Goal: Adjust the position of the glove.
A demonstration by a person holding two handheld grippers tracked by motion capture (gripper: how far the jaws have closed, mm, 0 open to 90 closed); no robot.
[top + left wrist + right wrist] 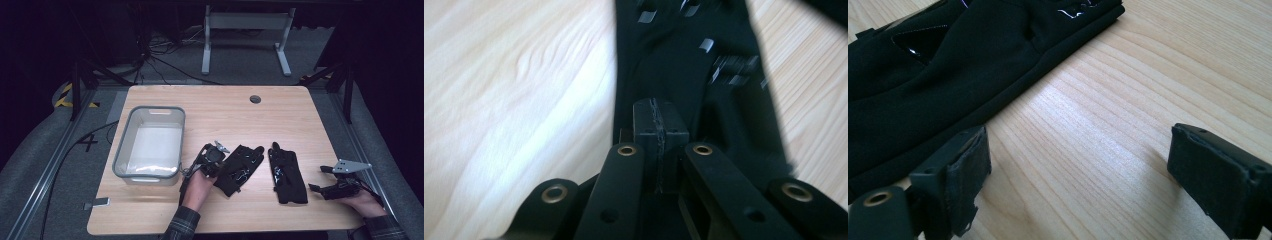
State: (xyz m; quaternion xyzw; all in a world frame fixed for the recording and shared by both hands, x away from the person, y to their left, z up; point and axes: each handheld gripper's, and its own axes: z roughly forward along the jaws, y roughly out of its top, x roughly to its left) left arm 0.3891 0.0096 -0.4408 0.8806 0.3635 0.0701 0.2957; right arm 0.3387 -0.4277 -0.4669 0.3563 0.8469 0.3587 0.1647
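left gripper (656, 127) fingers closed, right gripper (1078, 170) fingers apart

Dim room around a pale counter

A light wood counter (280, 115) with a round grommet (255, 99) stands on grey carpet (235, 65). Beyond it, far, a grey frame (245, 35) and loose cables (165, 55). Yellow-black tape (64, 95) lies at far left. The walls are dark.

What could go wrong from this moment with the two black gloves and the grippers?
The left gripper is shut at the edge of the left glove; the bite looks small, so the fabric may slip out when lifted. That glove could also drag on the table. The right gripper stands open beside the right glove, so it cannot steady it yet.
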